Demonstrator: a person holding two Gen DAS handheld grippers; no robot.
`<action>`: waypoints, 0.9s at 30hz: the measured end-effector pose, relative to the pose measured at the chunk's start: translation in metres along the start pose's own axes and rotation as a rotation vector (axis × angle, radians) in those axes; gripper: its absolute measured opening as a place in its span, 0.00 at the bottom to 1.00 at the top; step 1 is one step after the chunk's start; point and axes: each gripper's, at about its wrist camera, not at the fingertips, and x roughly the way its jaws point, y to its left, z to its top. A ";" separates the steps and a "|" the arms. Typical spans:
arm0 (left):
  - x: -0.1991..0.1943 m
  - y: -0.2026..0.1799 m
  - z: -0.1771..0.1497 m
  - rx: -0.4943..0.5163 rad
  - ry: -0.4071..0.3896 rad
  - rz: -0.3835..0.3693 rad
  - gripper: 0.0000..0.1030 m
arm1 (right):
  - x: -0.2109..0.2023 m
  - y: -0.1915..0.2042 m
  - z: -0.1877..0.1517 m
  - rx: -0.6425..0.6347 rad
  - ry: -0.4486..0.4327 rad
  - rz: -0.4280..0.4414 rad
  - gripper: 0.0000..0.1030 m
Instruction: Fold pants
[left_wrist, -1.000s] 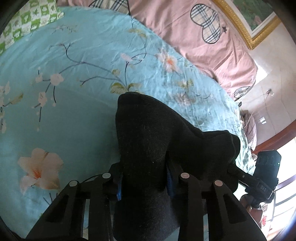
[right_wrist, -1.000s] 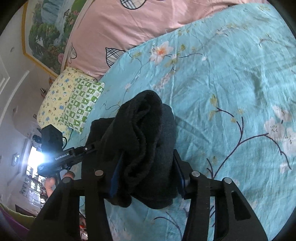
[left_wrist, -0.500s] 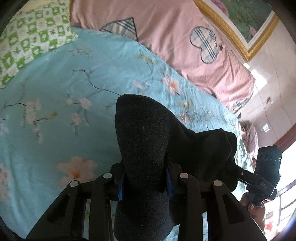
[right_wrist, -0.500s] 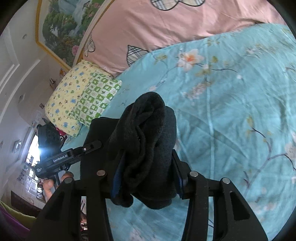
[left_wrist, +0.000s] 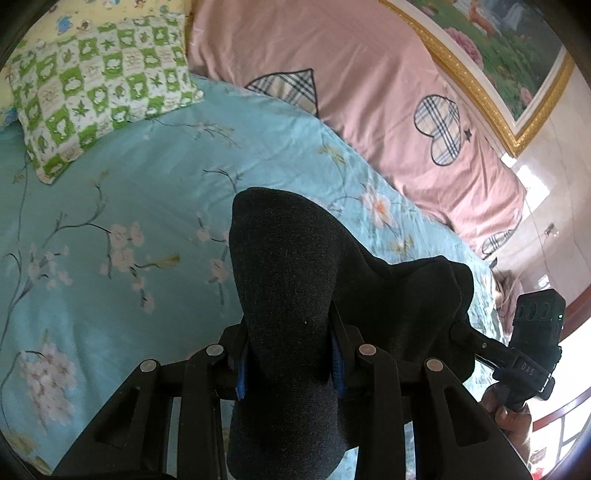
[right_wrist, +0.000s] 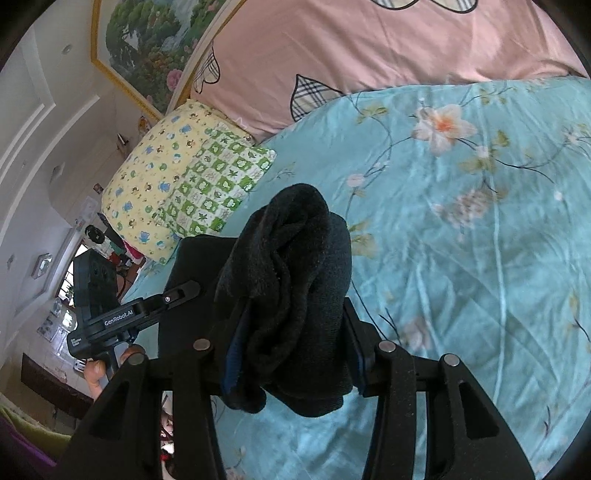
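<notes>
My left tool (left_wrist: 288, 363) and right tool (right_wrist: 295, 354) each clamped a thick bunch of the pants (left_wrist: 284, 280), held above the bed (left_wrist: 110, 192). Soft, limp fleece: it sagged between grips; edges suited gripping best.

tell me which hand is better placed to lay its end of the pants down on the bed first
Neither clearly. The left gripper and right gripper each clamp a bunched end of the black pants above the blue bedsheet, so both should lower together.
</notes>
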 end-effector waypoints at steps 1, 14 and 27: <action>-0.001 0.002 0.002 -0.002 -0.004 0.009 0.32 | 0.004 0.001 0.002 -0.004 0.004 0.002 0.47; 0.009 0.030 0.030 -0.034 -0.033 0.081 0.32 | 0.057 0.007 0.036 -0.033 0.032 0.018 0.47; 0.035 0.054 0.053 -0.067 -0.026 0.115 0.32 | 0.099 0.005 0.063 -0.081 0.060 0.020 0.47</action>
